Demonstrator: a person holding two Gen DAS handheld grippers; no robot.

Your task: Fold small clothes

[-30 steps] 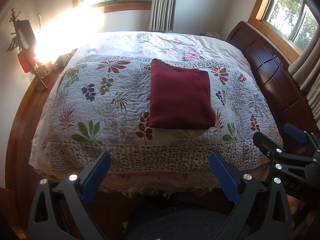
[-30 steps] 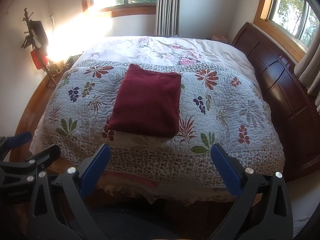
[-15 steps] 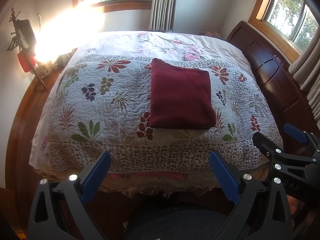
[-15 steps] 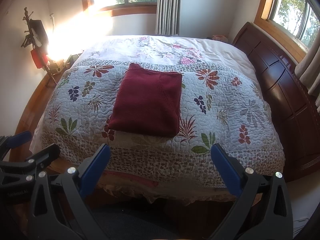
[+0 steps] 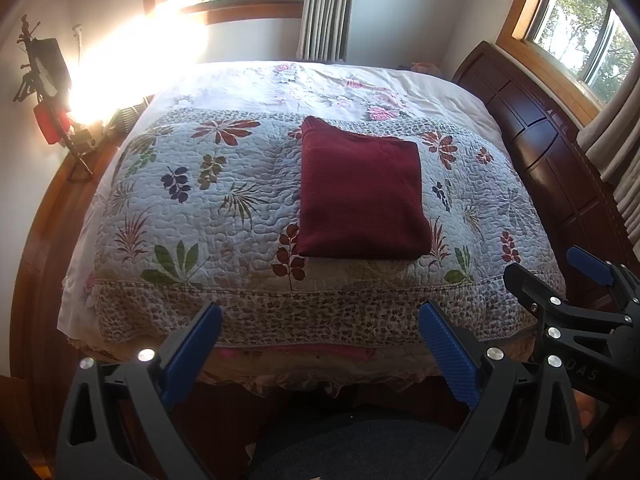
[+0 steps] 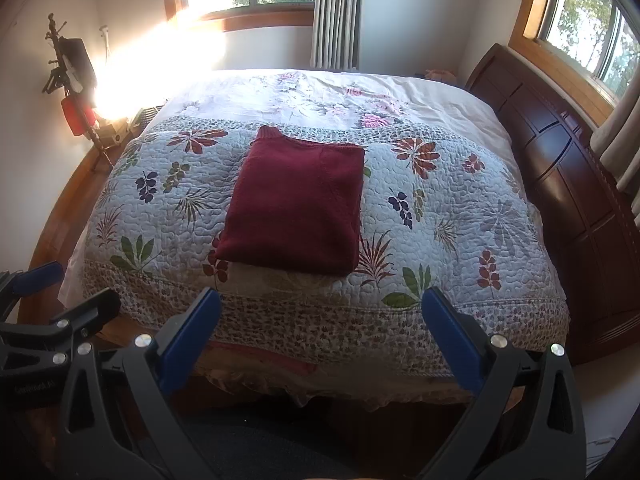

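Note:
A dark red garment (image 5: 360,196) (image 6: 298,204) lies folded into a flat rectangle on the floral quilt (image 5: 208,200) (image 6: 440,208), a little back from the bed's near edge. My left gripper (image 5: 320,336) hangs open in front of the bed's near edge, holding nothing. My right gripper (image 6: 322,320) is open too, held at the same edge with nothing between its blue pads. Each gripper shows at the side of the other's view: the right gripper (image 5: 560,276) and the left gripper (image 6: 72,288). Neither touches the garment.
A dark wooden headboard (image 5: 560,152) (image 6: 568,168) runs along the bed's right side under a window. A stand with a red and black device (image 5: 52,120) (image 6: 76,108) sits by the left wall in strong sun glare. Wooden floor (image 6: 56,236) lies left of the bed.
Nothing has visibly moved apart from a very slight shift in the right wrist view. The garment lies as before and both grippers stay open.

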